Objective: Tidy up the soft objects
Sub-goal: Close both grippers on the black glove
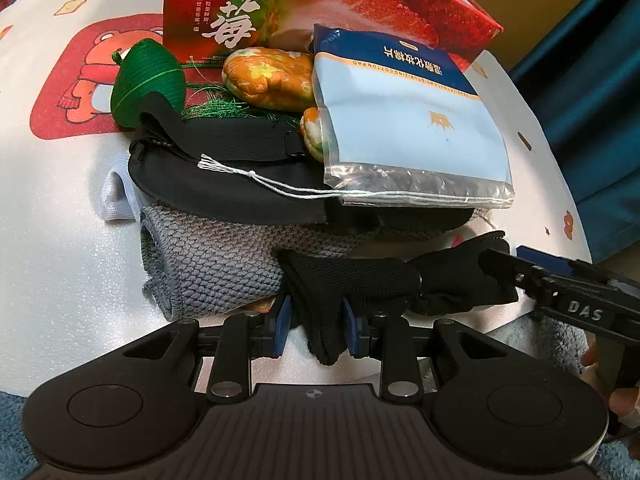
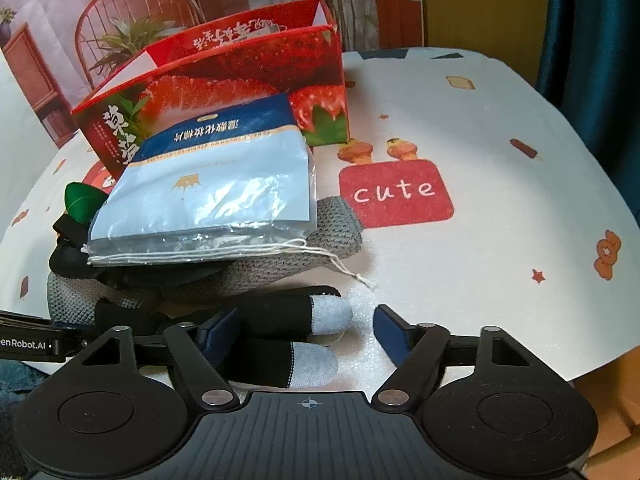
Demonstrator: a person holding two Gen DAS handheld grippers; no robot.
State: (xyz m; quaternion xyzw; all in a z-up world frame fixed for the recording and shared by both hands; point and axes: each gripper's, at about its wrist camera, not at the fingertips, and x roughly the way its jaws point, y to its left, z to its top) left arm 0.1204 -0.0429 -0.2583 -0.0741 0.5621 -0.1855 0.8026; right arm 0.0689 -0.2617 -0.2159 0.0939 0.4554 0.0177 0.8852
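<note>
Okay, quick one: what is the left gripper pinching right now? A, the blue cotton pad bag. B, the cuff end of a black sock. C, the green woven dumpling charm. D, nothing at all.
B: in the left wrist view the left gripper has its blue pads pressed on the bunched cuff of the black sock, while the green charm and the cotton pad bag lie further back on the pile.

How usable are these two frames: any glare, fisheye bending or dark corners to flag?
Left wrist view: sharp, but the red strawberry box bows strongly at the top edge, and the cotton pad bag glares along its clear strip. Right wrist view: the tablecloth edge curves with fisheye bending, the same bag shows crinkled glare, and the corners fall dark.
</note>
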